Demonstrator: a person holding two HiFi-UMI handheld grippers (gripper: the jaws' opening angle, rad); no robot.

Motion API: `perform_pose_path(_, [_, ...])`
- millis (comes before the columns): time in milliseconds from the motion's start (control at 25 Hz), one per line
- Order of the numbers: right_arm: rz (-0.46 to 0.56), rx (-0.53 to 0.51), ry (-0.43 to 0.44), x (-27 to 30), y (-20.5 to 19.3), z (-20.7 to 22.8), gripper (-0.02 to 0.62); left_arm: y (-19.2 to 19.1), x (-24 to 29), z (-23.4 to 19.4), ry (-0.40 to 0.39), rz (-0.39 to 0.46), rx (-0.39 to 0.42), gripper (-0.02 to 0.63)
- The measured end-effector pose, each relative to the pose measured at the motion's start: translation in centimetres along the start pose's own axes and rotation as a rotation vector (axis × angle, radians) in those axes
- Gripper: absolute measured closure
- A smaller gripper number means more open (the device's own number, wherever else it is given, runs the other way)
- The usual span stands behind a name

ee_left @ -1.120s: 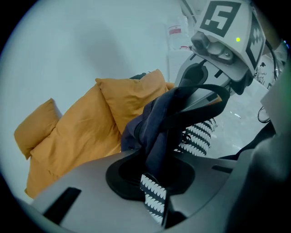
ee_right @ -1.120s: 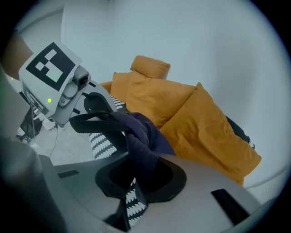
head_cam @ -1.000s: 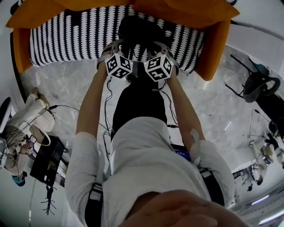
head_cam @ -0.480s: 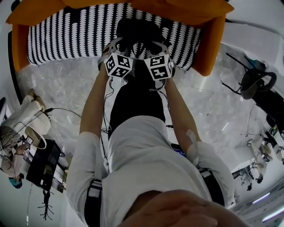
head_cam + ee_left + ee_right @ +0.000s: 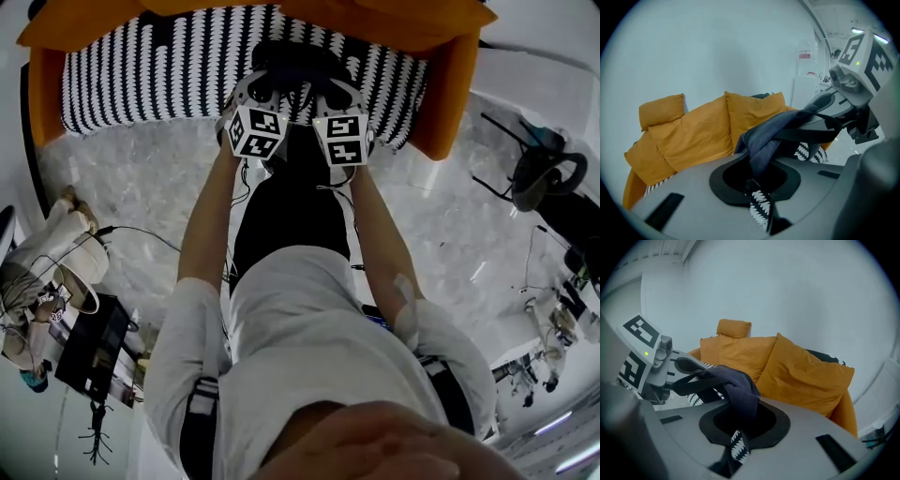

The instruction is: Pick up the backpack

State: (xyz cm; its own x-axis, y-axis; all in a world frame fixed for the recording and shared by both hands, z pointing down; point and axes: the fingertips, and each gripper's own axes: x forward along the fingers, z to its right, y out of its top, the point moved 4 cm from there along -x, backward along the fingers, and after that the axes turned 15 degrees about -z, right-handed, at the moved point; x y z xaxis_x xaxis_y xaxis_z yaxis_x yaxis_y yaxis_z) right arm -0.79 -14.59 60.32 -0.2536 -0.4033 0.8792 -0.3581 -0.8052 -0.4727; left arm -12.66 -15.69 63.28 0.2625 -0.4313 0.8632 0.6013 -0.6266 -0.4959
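Left gripper (image 5: 249, 94): jaws nearly closed, clamped on a bunch of the backpack's (image 5: 291, 58) dark blue fabric. Right gripper (image 5: 341, 96): same, pinching a second bunch. In my left gripper view a black strap (image 5: 806, 133) runs from the fabric toward the right gripper at 2 o'clock. In head view both grippers sit side by side at 12 o'clock, with the backpack just beyond them over the striped sofa (image 5: 141, 80) seat. It looks lifted clear of the seat, but I can't confirm that from this angle. Orange cushions (image 5: 801, 376) are behind. A person (image 5: 37, 281) is on the floor at 8 o'clock.
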Motion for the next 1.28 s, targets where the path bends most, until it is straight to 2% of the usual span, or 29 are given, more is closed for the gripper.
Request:
perform_pose_path(560, [0.046,0.016,0.003,-2.8,0.3,0.4,0.534,1.4,-2.4,0.8,0.0,0.048,-0.087,0.557])
perform_pose_path(920, [0.081,0.027,-0.004,-6.1,0.4,-0.6,0.534,1.8,-6.4,1.2,-0.001,0.075,-0.16,0.557])
perform_pose_path(1280, [0.171,0.049,-0.017,-10.9,2.0,-1.8,0.534,3.2,-11.3,1.5,0.045,0.125,-0.204,0.557])
